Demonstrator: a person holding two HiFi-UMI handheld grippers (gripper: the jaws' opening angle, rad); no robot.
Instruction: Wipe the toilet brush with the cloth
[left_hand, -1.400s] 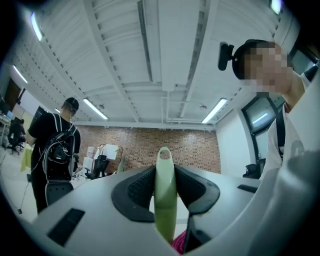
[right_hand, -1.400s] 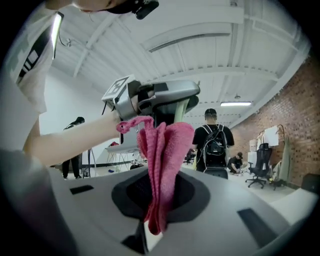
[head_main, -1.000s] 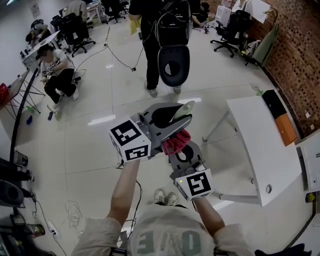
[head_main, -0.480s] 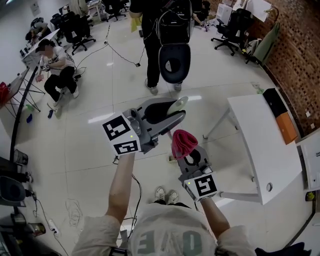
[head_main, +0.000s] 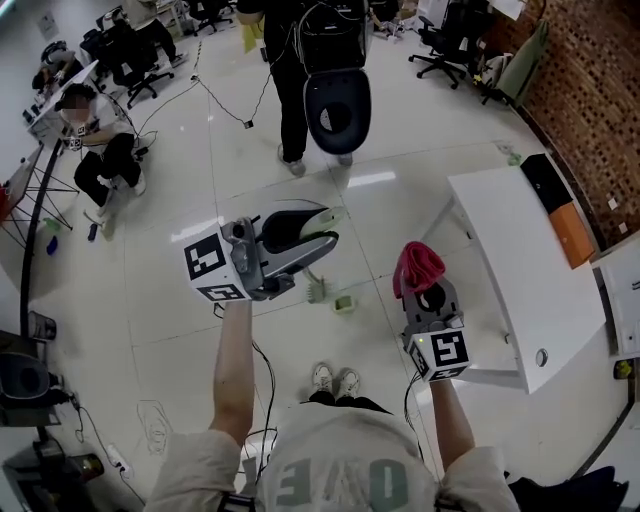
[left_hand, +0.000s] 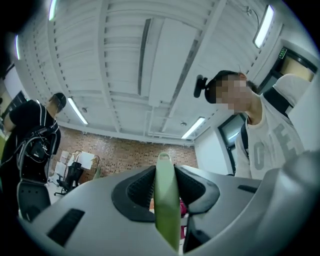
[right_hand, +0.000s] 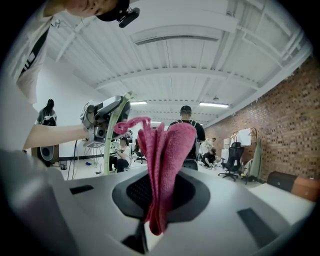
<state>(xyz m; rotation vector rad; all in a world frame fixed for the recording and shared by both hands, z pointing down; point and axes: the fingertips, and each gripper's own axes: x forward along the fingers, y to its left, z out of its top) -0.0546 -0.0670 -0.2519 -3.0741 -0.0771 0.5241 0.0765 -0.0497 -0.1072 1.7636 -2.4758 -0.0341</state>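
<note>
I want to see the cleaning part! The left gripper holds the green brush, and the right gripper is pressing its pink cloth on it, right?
Not quite. The left gripper holds the green brush and the right gripper holds the pink cloth, but the cloth is apart from the brush, not pressing on it. The head view shows the gap.

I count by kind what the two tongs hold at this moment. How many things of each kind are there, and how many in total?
toilet brush: 1
cloth: 1
Total: 2
</note>
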